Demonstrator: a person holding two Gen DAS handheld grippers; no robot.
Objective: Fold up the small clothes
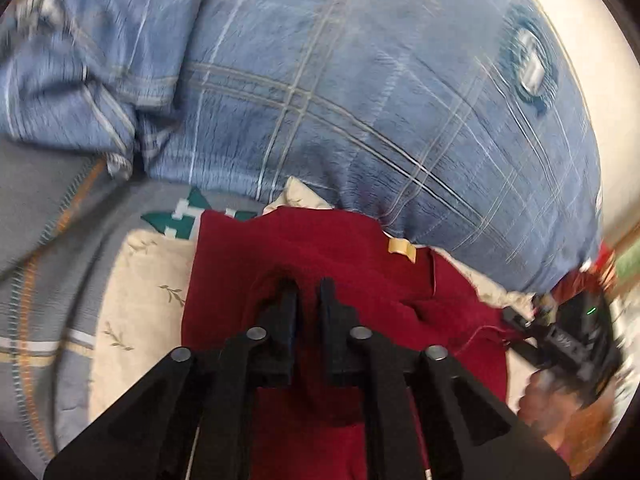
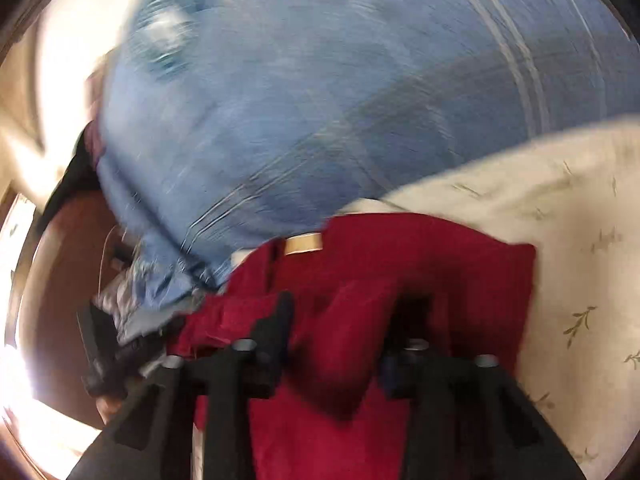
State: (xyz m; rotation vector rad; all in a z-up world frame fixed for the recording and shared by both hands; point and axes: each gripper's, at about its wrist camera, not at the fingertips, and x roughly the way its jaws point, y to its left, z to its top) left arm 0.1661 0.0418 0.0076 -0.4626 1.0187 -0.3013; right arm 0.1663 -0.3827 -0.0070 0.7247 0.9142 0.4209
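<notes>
A small dark red garment (image 1: 332, 256) with a tan neck label (image 1: 402, 249) lies on a cream leaf-print cloth (image 1: 140, 292). My left gripper (image 1: 308, 294) is over its left part, jaws nearly together with red fabric bunched around the tips. The other gripper shows at the right edge of the left wrist view (image 1: 560, 332). In the right wrist view the red garment (image 2: 420, 256) and its label (image 2: 304, 243) lie ahead. My right gripper (image 2: 348, 312) has its jaws apart; a fold of red cloth lies between them and drapes over the right finger. The view is blurred.
A large blue plaid cushion or duvet (image 1: 360, 80) with a button (image 1: 530, 62) fills the far side, also seen in the right wrist view (image 2: 300, 100). A grey striped blanket (image 1: 36, 280) lies left. A dark brown floor or frame (image 2: 60, 280) lies at the right wrist view's left.
</notes>
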